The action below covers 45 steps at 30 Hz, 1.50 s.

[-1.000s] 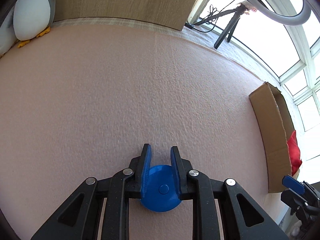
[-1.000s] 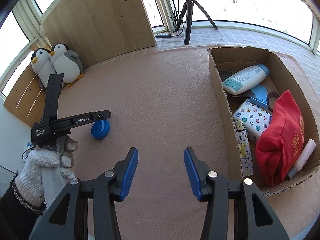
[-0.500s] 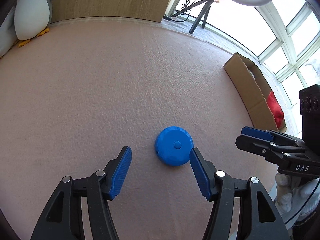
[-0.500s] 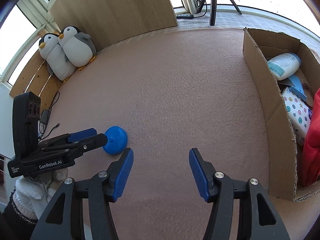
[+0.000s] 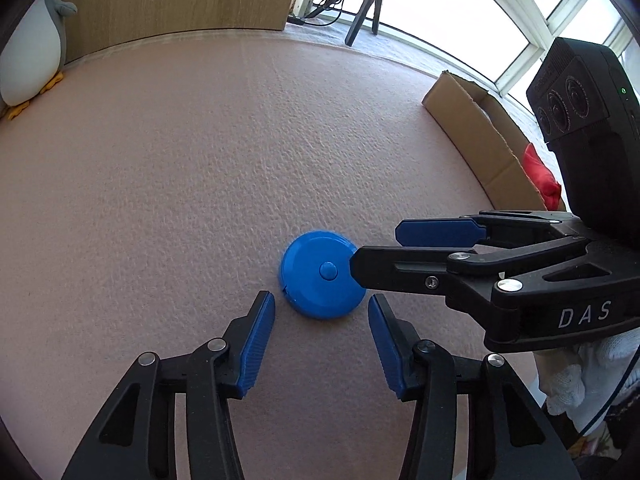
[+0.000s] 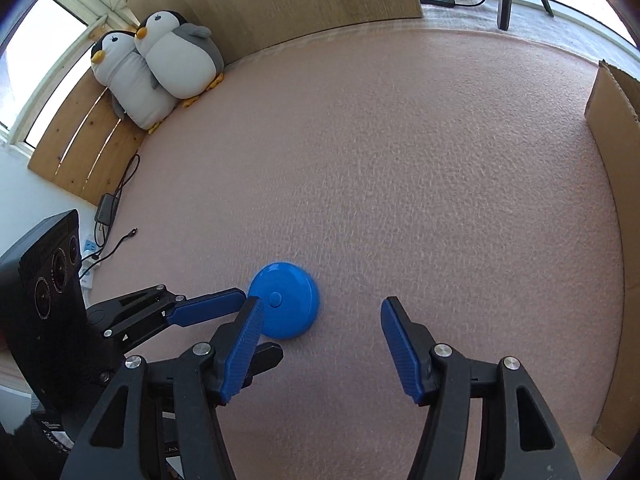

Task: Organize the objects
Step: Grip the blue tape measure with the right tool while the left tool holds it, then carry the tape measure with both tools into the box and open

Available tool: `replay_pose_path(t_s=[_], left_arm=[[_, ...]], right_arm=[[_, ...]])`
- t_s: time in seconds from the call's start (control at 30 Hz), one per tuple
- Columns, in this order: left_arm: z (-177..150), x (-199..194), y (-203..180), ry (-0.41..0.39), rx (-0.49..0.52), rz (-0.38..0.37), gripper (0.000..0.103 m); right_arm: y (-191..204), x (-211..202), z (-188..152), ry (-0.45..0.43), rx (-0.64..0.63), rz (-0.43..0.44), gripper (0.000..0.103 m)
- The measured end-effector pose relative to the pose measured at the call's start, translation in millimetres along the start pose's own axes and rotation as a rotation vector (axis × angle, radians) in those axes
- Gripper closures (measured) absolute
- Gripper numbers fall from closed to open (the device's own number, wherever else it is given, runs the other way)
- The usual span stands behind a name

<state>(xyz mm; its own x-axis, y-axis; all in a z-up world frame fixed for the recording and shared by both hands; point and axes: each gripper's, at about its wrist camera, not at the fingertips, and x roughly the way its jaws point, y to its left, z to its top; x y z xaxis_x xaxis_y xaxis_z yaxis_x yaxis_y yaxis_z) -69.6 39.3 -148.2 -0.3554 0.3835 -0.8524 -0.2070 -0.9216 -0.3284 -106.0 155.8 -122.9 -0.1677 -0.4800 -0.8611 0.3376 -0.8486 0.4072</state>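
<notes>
A round blue disc (image 5: 322, 276) with a small centre button lies flat on the pink carpet (image 5: 200, 180). My left gripper (image 5: 320, 302) hovers just short of it. Its jaws are closing, the disc's near edge lies between the tips, and the pads do not touch it. My right gripper (image 5: 376, 246) comes in from the right, and its lower finger overlaps the disc's right edge. In the right wrist view the blue disc (image 6: 284, 306) sits by the left pad of my right gripper (image 6: 320, 304), which is open. The left gripper's fingers (image 6: 204, 308) reach in from the left.
A cardboard box (image 5: 480, 140) stands at the right with a red bag (image 5: 540, 176) inside; its wall (image 6: 612, 140) borders the carpet. Two plush penguins (image 6: 160, 64) lean on a wooden panel at the back left. A tripod (image 5: 364, 4) stands by the window. Cables (image 6: 106, 212) lie off the carpet's left edge.
The left gripper let go of the blue disc, opened wide and drew back, then narrowed a little. The right gripper swung away from the box and came down beside the disc.
</notes>
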Motion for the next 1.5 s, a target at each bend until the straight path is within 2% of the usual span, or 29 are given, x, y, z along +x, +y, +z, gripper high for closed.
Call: replay_pose_path(t_s=[0.1,0.13,0.17,0.47,0.57,1.0,1.2,1.5], left_arm=[[4.2,3.8,2.9,0.001,-0.019,-0.016,0.06],[4.8,4.4,3.5,0.003,-0.021,-0.019,0.061],[4.7,4.1,3.9,0.001,-0.021,-0.021,0.062],[3.3,5.1,-0.4,-0.006,0.001,-0.01,0.064],[4.0,6.1,-2.5,-0.008,0.007,-0.003,0.064],[8.1,2.0,-15.3,-0.031,0.014,0.001,0.066],[23.4,-5.4,-47.7,-0.063,0.073,0.007,0.067],[60.0,-14.9,-110.1,-0.13,0.173,-0.042,0.067]], right_arm=[[0.9,8.9,2.1,0.021,0.004,0.009,0.048],[1.1,11.6,2.5,0.029,0.005,0.01,0.053],[1.9,14.4,3.0,0.039,0.004,0.014,0.059],[6.6,19.3,7.7,0.061,-0.013,0.027,0.076],[8.0,19.2,6.9,0.064,-0.018,0.03,0.079],[9.8,10.4,2.8,0.042,-0.02,0.014,0.08],[6.3,-16.0,1.6,-0.015,-0.021,-0.005,0.08],[-16.8,-79.6,3.5,-0.152,0.003,-0.081,0.08]])
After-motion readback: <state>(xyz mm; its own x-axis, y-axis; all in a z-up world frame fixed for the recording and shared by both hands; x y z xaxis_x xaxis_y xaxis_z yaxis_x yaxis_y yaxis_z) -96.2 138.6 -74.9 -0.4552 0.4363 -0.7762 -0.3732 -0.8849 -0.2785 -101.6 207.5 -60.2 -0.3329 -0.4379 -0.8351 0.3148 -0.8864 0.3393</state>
